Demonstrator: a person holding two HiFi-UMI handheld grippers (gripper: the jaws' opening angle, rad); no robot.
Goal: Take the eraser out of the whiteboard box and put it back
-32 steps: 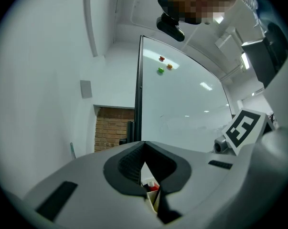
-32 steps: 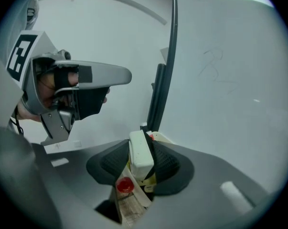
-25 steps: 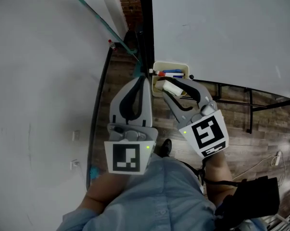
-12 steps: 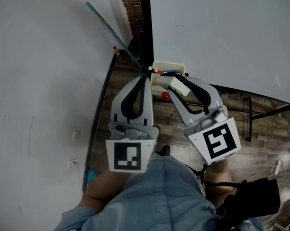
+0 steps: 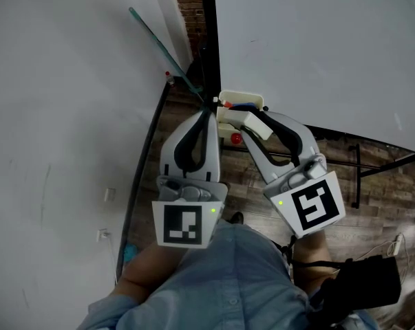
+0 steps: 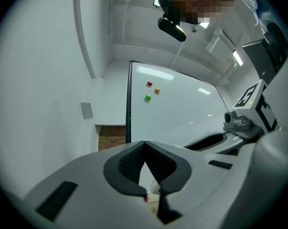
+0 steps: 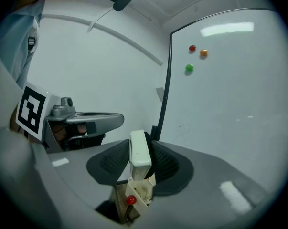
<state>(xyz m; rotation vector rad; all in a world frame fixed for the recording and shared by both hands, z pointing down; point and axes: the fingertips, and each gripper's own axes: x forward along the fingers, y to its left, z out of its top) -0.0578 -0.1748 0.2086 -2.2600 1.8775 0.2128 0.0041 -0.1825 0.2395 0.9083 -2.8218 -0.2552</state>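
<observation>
Whiteboard (image 5: 317,47) fills the upper right. The whiteboard box (image 5: 243,96) hangs at its lower left corner w/ markers inside. Right claw (image 5: 255,126) is clamped on the eraser (image 7: 140,149), which stands on edge betw. the pads and appears lifted out, just above the box. So the take-out half looks done, approx. midway overall; the put-back is left. Left claw (image 5: 206,112) is clenched tip to tip w/ nothing in it, just beside the box.
</observation>
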